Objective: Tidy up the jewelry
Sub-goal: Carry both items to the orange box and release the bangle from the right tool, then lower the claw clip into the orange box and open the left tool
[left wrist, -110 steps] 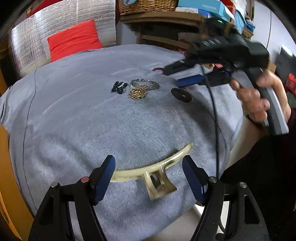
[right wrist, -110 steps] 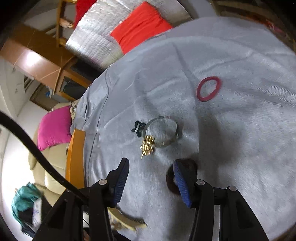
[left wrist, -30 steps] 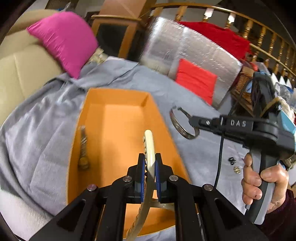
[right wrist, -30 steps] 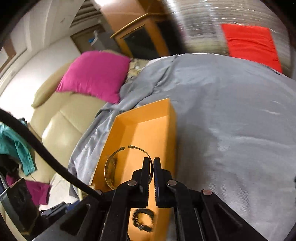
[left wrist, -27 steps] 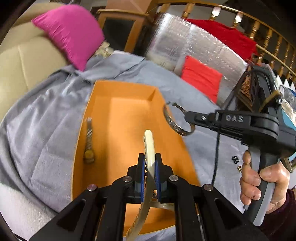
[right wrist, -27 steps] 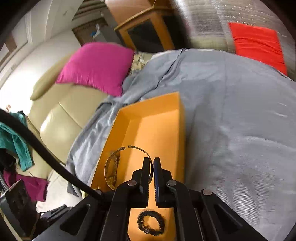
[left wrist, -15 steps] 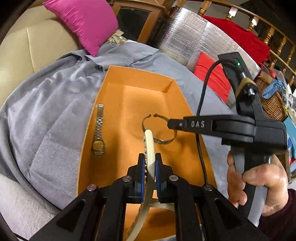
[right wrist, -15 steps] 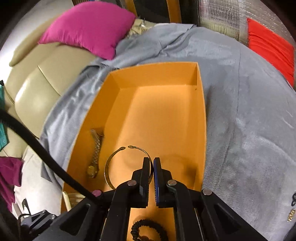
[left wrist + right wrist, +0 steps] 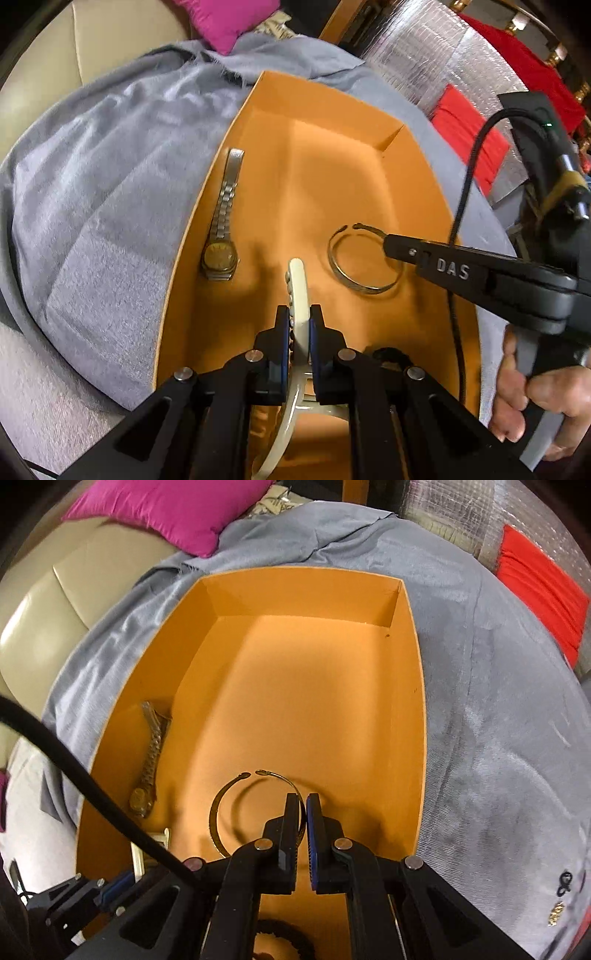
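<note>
An orange box (image 9: pixel 332 110) (image 9: pixel 413 716) sits on the grey cloth. My left gripper (image 9: pixel 298 325) is shut on a cream hair clip (image 9: pixel 298 291) held low over the box's near end. My right gripper (image 9: pixel 302 816) is shut on an open metal bangle (image 9: pixel 221 805), low over the box floor; the bangle also shows in the left wrist view (image 9: pixel 354 280). A metal watch (image 9: pixel 221 236) (image 9: pixel 147 771) lies along the box's left wall. A black beaded bracelet (image 9: pixel 291 938) lies at the near end.
A small black piece (image 9: pixel 564 880) and a gold piece (image 9: pixel 556 912) lie on the cloth right of the box. A pink cushion (image 9: pixel 166 509) and beige sofa (image 9: pixel 44 602) are behind; a red cushion (image 9: pixel 543 590) is at the far right.
Both grippers have come down lower into the box with their items. The bangle is now close to the box floor, right of the watch.
</note>
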Action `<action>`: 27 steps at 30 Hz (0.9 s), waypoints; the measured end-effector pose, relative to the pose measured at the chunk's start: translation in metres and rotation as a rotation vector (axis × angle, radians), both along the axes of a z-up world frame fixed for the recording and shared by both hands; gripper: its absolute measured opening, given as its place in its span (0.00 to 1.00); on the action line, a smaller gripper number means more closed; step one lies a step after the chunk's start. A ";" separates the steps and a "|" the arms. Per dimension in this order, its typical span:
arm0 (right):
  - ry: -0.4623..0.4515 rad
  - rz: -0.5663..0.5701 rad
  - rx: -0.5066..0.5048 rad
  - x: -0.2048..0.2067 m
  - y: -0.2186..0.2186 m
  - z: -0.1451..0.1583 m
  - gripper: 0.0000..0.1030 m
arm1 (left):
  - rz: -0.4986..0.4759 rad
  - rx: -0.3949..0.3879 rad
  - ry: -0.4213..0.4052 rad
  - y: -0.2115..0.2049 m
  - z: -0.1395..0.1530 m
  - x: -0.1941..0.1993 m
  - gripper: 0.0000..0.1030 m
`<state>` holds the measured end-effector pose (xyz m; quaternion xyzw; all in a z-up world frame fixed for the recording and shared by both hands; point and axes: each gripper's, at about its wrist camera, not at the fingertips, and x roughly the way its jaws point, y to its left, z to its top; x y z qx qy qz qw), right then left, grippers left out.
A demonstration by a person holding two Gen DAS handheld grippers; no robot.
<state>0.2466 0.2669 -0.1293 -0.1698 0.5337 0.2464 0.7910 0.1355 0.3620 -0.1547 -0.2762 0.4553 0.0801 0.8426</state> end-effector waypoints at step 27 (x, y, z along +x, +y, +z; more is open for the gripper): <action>-0.004 -0.215 0.428 -0.015 -0.174 0.068 0.15 | -0.003 0.438 -0.168 -0.068 0.055 -0.008 0.60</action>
